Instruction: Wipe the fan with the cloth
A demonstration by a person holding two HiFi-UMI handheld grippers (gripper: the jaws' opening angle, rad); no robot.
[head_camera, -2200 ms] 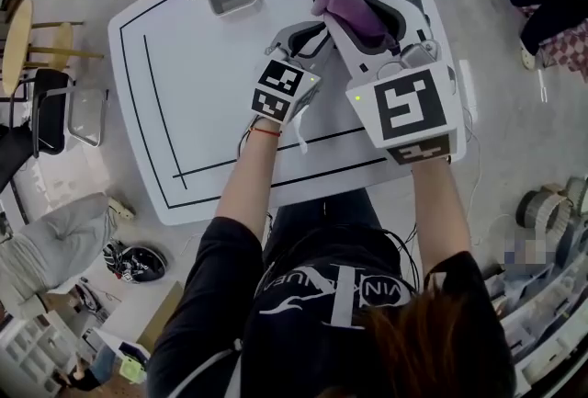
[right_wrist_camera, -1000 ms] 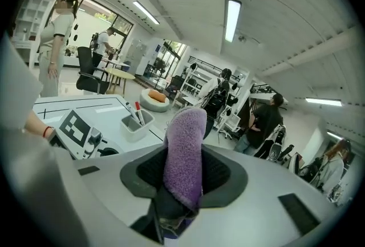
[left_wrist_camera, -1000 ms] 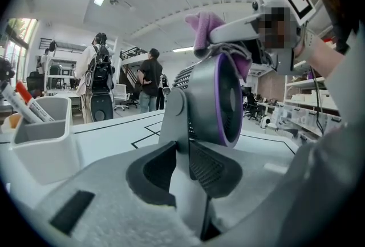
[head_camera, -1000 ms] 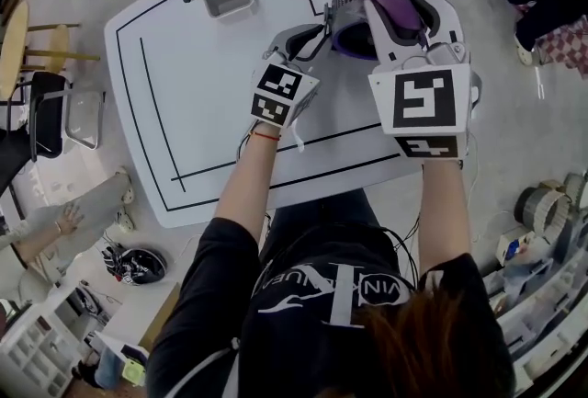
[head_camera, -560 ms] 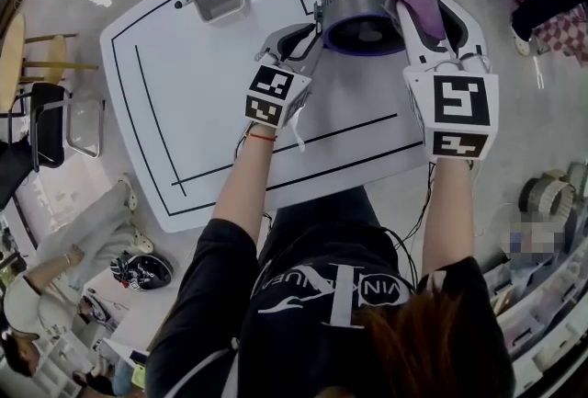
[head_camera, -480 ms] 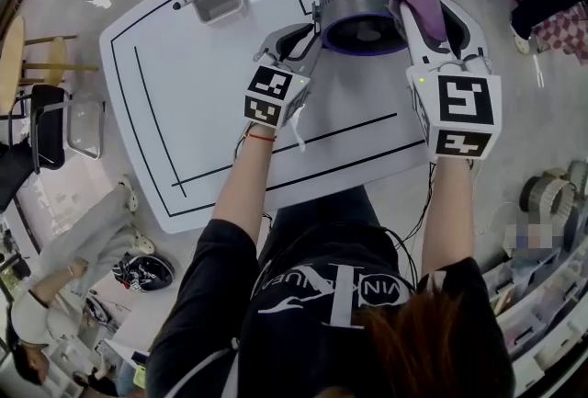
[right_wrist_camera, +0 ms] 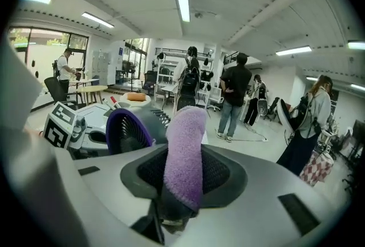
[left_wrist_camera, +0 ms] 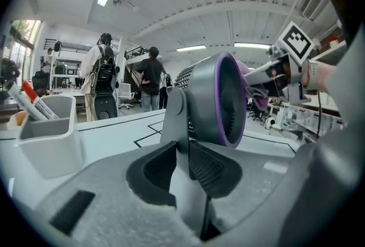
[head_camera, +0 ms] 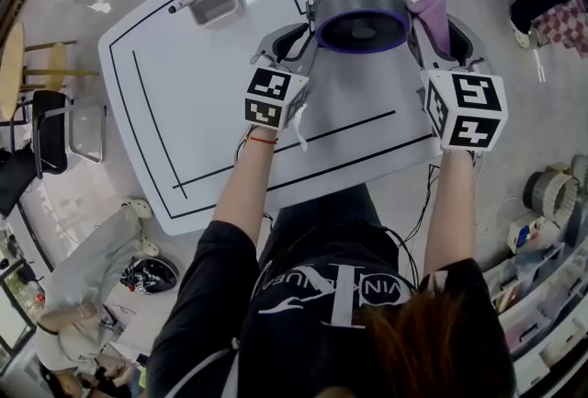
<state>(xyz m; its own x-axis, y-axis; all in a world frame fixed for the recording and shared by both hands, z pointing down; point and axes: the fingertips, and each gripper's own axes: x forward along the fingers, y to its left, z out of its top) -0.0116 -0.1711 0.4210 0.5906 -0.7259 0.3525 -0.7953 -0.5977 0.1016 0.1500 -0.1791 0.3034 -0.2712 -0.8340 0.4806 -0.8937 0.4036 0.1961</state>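
Between the right gripper's (right_wrist_camera: 182,174) jaws the purple cloth (right_wrist_camera: 184,149) sits pinched tight, right beside the fan's (head_camera: 361,10) right rim, while the left gripper (left_wrist_camera: 183,154) clamps the fan's stand on the white table (head_camera: 184,93), so I'd guess most of the wiping's left.

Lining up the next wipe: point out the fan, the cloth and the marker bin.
fan (head_camera: 361,30), head view, centre of its front grille.
cloth (right_wrist_camera: 183,146), right gripper view, middle of the purple fold.
marker bin (head_camera: 226,5), head view, its bare right end.
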